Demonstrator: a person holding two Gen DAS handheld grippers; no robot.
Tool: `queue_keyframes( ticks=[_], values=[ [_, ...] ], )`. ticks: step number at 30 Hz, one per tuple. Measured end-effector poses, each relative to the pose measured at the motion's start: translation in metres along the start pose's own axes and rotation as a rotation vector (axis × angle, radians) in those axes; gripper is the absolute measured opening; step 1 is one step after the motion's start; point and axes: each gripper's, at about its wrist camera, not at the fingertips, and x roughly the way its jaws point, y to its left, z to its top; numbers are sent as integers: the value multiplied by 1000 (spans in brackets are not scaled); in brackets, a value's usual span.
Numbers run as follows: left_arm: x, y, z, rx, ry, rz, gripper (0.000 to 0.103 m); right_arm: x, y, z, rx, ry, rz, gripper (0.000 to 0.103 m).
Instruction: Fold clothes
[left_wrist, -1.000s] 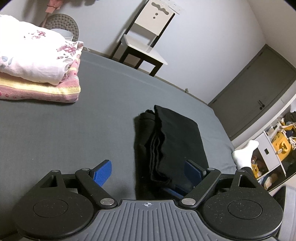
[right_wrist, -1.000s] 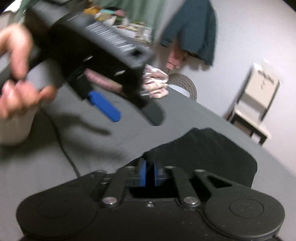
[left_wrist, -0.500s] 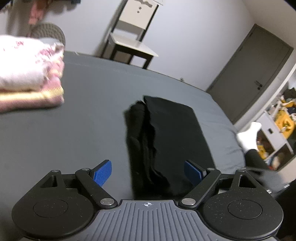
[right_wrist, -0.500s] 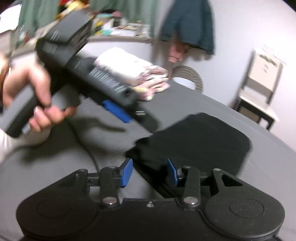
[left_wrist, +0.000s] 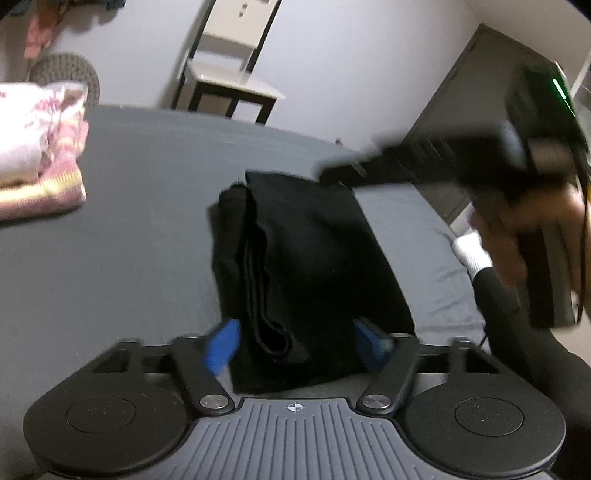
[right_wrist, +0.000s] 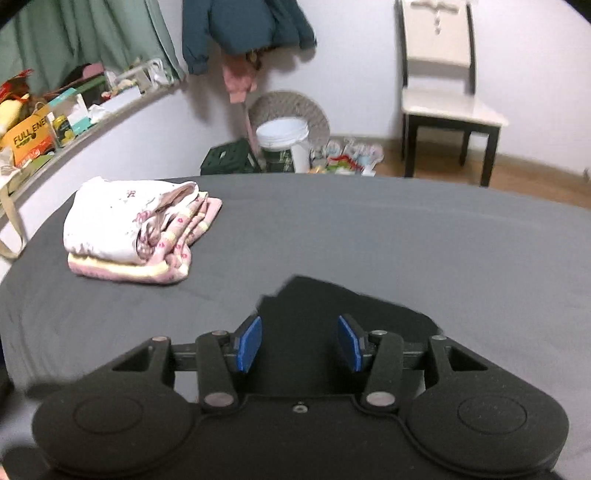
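While both tools hovered, the folded black fabric garment (left_wrist: 314, 258) lay flat on the grey bed sheet (left_wrist: 147, 221), layered edges leftward | left gripper (left_wrist: 299, 345) wide open, empty, garment just ahead | right gripper (right_wrist: 299, 343) open, empty, above it | count: one black garment, one pink-and-white folded clothes stack (right_wrist: 136, 232).

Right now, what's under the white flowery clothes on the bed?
A folded pink-and-yellow striped piece lies under the white flowery clothes, on the grey bed. Anything sandwiched between them is covered.

A folded black garment (left_wrist: 310, 258) (layered edges showing) lies flat on the grey bed (left_wrist: 129, 221), well apart from a folded pink-and-white stack (right_wrist: 136, 229).
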Motion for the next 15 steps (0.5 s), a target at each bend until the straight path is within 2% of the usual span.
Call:
queue_keyframes(
  ticks=[4,7,8,10,11,12,13,15],
  values=[
    [4,4,-4,-15,26,13,35,34,15,21,-21,118,-67,45],
    [4,10,-3,-56,36,21,24,55,25,27,-43,173,-113,45],
    [5,12,-4,-67,40,24,17,61,27,28,-50,188,-133,45],
    [8,15,-5,-98,47,15,11,72,31,29,-71,206,-182,43],
    [8,15,-5,-102,47,11,9,76,32,29,-70,208,-194,40],
    [8,15,-6,-102,45,8,8,80,32,28,-65,210,-198,21],
    [7,15,-7,-107,45,4,8,83,31,27,-59,213,-202,6],
    [5,16,-7,-123,44,-6,7,83,29,26,-43,200,-205,6]
  ],
)
